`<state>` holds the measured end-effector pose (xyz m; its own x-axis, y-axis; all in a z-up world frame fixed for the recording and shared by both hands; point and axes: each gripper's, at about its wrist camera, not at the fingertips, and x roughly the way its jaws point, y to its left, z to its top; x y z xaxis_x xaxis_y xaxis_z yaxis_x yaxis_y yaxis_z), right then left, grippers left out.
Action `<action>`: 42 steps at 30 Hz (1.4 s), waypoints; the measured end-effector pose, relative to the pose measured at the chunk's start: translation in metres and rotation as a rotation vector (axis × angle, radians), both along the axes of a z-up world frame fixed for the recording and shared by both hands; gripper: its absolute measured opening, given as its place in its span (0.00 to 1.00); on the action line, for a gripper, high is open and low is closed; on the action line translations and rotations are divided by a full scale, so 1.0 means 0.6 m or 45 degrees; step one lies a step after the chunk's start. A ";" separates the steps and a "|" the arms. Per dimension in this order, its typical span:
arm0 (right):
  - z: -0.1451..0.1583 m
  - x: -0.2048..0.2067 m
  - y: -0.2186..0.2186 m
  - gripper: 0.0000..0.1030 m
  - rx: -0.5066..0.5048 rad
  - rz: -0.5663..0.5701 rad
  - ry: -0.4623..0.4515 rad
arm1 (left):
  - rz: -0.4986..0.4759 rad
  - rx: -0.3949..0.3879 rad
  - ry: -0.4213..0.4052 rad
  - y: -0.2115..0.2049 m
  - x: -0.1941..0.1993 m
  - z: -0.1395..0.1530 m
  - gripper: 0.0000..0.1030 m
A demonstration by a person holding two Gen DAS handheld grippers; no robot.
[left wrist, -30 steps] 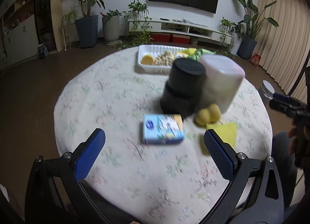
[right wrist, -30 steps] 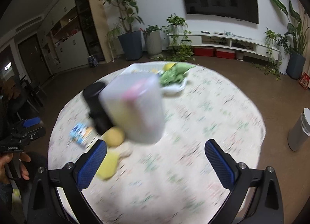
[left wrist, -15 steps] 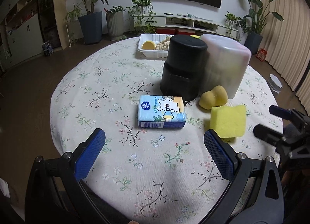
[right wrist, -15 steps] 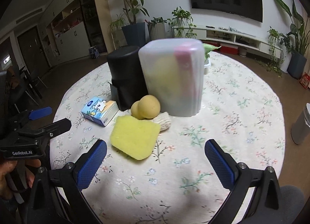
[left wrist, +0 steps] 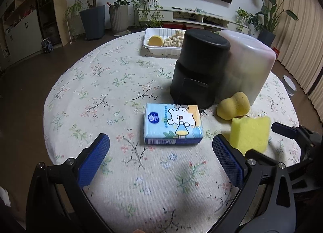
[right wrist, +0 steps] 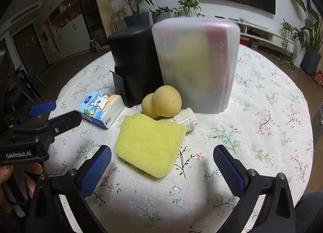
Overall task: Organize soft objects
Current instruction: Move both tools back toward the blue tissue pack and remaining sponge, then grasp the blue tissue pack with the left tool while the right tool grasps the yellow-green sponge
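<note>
Hovering with jaws apart and empty, the right hand-held gripper (right wrist: 161, 164) faces the yellow sponge (right wrist: 149, 144) near the bench's (right wrist: 262, 132) front edge, likely lining up a grasp; the left hand-held gripper (left wrist: 161, 156), equally open, faces the tissue pack (left wrist: 172, 127).

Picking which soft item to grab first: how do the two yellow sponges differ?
The flat sponge is a bright yellow rectangular slab lying nearest the right tool; the round sponge is duller, gourd-shaped, and sits against the containers. The flat one looks larger. Both are loose on the tablecloth, ungripped.
</note>
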<state>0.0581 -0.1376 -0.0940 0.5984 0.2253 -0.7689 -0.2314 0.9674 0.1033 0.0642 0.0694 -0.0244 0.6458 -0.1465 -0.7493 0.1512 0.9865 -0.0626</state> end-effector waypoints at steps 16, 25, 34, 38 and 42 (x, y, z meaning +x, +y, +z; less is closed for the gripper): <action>-0.008 0.021 0.005 1.00 -0.023 -0.024 0.035 | 0.026 0.063 0.074 -0.008 0.057 -0.032 1.00; -0.010 0.027 0.013 1.00 -0.047 -0.038 0.045 | -0.004 0.061 0.069 -0.016 0.066 -0.038 1.00; -0.008 0.029 0.021 1.00 -0.061 -0.039 0.042 | -0.048 0.083 0.086 -0.032 0.063 -0.041 1.00; -0.008 0.034 0.027 1.00 -0.074 -0.040 0.038 | -0.051 0.049 0.100 -0.029 0.070 -0.047 1.00; -0.013 0.039 0.032 1.00 -0.087 -0.052 0.062 | -0.025 -0.012 0.160 -0.020 0.081 -0.055 1.00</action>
<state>0.0817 -0.1186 -0.1021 0.5674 0.1475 -0.8101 -0.1877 0.9811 0.0472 0.1129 0.0572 -0.0574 0.5438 -0.1655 -0.8227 0.1611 0.9827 -0.0912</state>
